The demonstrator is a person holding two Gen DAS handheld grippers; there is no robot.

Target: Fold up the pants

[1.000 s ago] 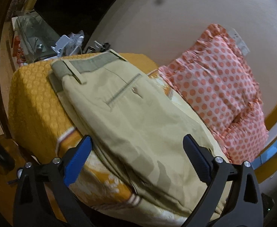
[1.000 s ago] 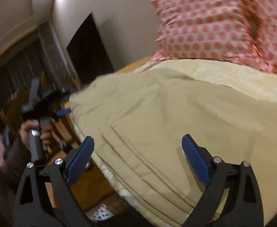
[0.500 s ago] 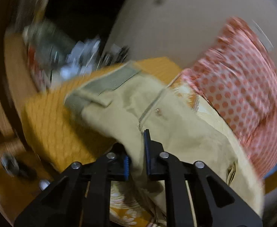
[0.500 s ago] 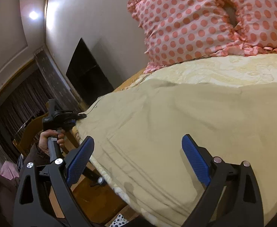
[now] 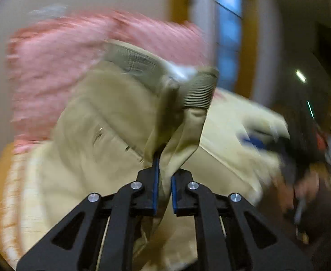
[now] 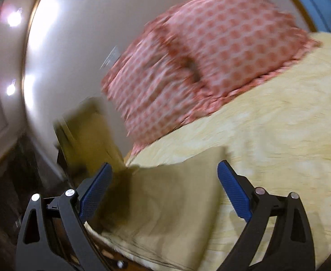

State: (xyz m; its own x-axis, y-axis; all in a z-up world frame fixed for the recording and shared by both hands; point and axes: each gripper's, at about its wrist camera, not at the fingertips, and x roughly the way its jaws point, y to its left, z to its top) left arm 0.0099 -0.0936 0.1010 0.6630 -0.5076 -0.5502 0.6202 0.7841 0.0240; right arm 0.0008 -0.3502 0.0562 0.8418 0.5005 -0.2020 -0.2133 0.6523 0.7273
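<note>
Left wrist view: left claw (image 5: 164, 194) clamped on khaki pants (image 5: 120, 122) below waistband (image 5: 199, 90), lifting it off bed; fold step underway. Blurred.

Right wrist view: right claw (image 6: 163, 194) wide open, empty, above pants' end on bed (image 6: 278, 135). Next: pin end, lay waistband over.

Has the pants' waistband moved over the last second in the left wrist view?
Yes. The waistband, pinched in the left gripper, has lifted off the bed and swung over to overlap the pink pillow, which it earlier lay beside.
</note>
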